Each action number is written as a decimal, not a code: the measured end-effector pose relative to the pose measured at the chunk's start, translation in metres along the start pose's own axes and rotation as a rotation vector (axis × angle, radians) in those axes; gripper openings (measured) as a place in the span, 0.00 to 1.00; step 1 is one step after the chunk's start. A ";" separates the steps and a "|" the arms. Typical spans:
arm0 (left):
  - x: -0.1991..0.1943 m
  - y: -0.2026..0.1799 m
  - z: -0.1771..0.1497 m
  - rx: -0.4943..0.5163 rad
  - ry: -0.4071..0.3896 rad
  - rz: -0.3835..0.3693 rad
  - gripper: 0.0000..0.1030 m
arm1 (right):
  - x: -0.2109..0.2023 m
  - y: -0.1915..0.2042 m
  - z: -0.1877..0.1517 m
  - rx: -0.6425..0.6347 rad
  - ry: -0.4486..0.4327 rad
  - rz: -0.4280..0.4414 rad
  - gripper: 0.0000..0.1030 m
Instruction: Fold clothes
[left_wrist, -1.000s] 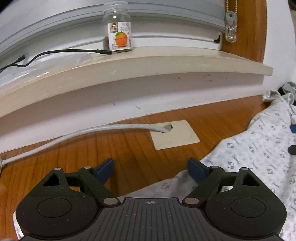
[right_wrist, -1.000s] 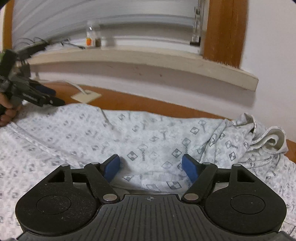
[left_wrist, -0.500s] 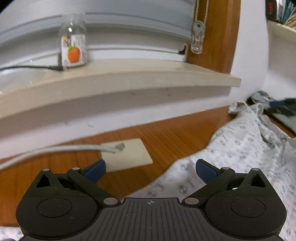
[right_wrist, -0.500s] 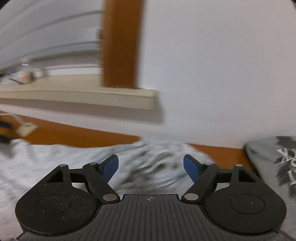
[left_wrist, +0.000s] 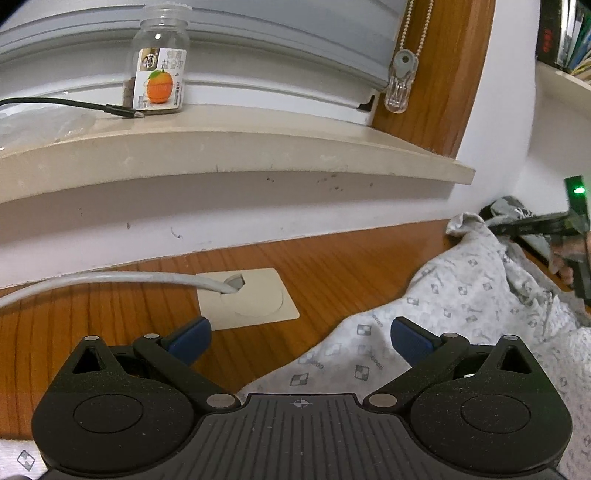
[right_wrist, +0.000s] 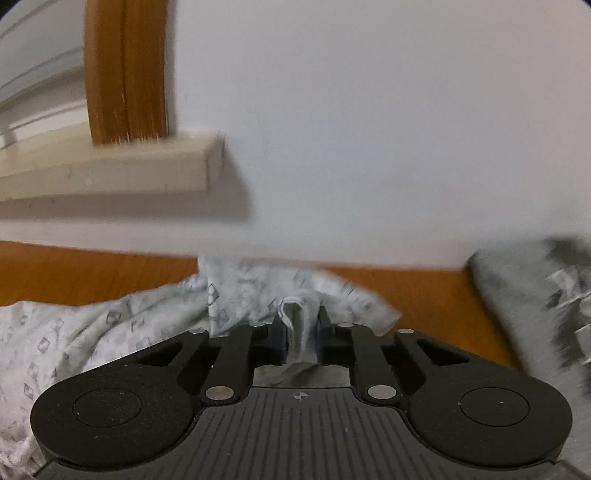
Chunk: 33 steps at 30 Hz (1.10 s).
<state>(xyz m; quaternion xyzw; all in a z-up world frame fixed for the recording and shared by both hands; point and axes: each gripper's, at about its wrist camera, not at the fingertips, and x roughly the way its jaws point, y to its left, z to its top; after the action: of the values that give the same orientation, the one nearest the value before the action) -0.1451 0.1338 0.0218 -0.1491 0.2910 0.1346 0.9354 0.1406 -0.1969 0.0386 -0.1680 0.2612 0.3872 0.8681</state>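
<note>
An orange-brown wooden table (left_wrist: 351, 266) is carrying one large pale grey garment printed with small checked squares (left_wrist: 476, 295), which is spreading from the table's right side toward its near edge, its bunched end lying against the white wall at the far edge. One folded dark grey garment (right_wrist: 517, 302) is sitting at the far right edge, blurred in the right wrist view. The left tongs (left_wrist: 300, 338) are tilting downward over the near edge with their two blue pads standing as wide apart as they go, gripping nothing, the printed cloth's edge lying beneath them. The right tongs (right_wrist: 301, 338) are angling down at the cloth's far end and closing, a folded hem already pinched between the pads. A person's hand (left_wrist: 563, 258) is holding them. On the beige windowsill (left_wrist: 236, 155) are standing one clear bottle with an orange label (left_wrist: 159, 79) and one black cable (left_wrist: 66, 105). One grey cable (left_wrist: 110, 278) is entering a beige plate (left_wrist: 255, 299).
</note>
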 end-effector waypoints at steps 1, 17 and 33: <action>0.000 0.000 0.000 -0.001 0.001 0.000 1.00 | -0.013 -0.003 0.003 0.004 -0.030 -0.014 0.11; 0.002 0.006 -0.002 -0.025 0.000 -0.016 1.00 | -0.298 -0.065 -0.010 -0.038 -0.276 -0.316 0.09; 0.004 0.008 -0.003 -0.032 0.005 -0.017 1.00 | -0.258 -0.032 -0.054 -0.044 -0.140 -0.121 0.28</action>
<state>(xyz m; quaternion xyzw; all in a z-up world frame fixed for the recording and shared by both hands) -0.1463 0.1410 0.0160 -0.1668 0.2900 0.1309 0.9332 0.0019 -0.3956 0.1484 -0.1753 0.1809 0.3507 0.9020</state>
